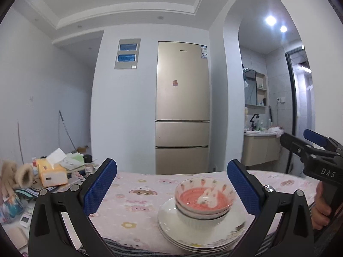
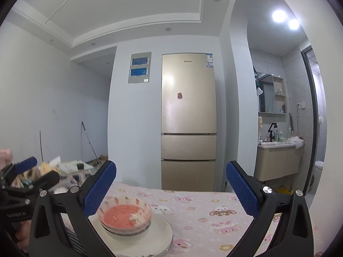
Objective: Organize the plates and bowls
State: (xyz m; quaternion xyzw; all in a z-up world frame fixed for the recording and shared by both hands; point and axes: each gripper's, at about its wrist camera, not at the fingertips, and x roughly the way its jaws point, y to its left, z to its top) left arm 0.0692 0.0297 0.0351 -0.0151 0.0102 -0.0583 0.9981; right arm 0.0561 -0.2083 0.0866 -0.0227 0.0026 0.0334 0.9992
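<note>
White letters "DAS" stood on black body of right gripper (image 1: 300, 138), seen from left wrist view. Small brand lettering near top of fridge (image 1: 182, 81) door was too small to read. Print on fridge corner stickers and wall panel (image 1: 127, 53) label was illegible.

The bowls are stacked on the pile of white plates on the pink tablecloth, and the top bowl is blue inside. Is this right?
Not quite. The top bowl is orange-red inside, not blue, with a white rabbit figure in it; the left wrist view shows this clearly. The rest holds: the bowls are stacked on the pile of white plates on the pink tablecloth.
</note>
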